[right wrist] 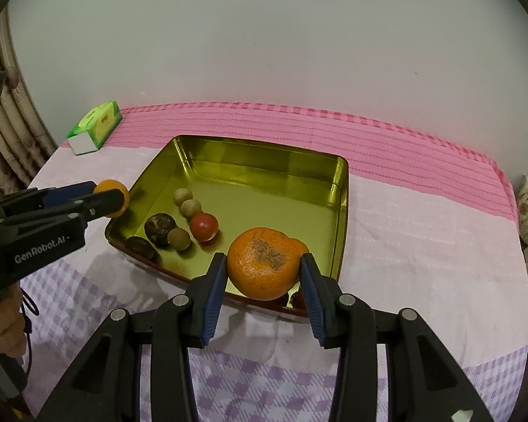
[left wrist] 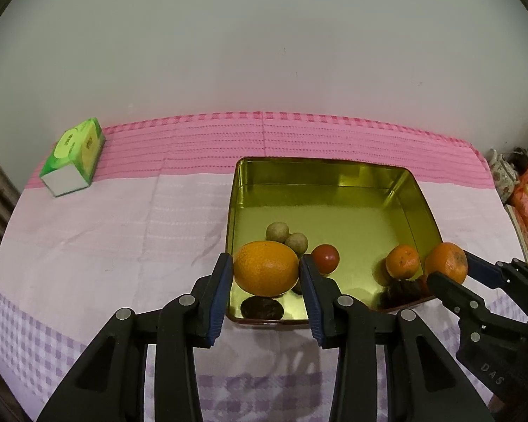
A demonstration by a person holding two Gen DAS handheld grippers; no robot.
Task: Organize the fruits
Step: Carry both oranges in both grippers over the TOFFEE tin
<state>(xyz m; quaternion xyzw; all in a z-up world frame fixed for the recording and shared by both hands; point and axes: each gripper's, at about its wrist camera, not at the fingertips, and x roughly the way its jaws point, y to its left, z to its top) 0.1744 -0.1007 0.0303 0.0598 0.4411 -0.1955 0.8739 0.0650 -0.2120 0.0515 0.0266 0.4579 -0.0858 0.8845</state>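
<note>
Left hand-held gripper [left wrist: 265, 274] pinches an orange [left wrist: 266, 268] over the gold tin's [left wrist: 334, 190] near-left corner, right hand-held gripper [right wrist: 263, 274] pinches a blemished tangerine [right wrist: 264, 267] over its near-right edge, likely both poised for dropping in.

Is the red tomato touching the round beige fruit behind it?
Touching: in the right wrist view the red tomato presses against the beige fruit, no gap between.

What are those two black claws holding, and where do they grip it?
Each gripper holds one orange by its sides: the left gripper a smooth orange, the right gripper a speckled orange, above the tin's near edge.
</note>
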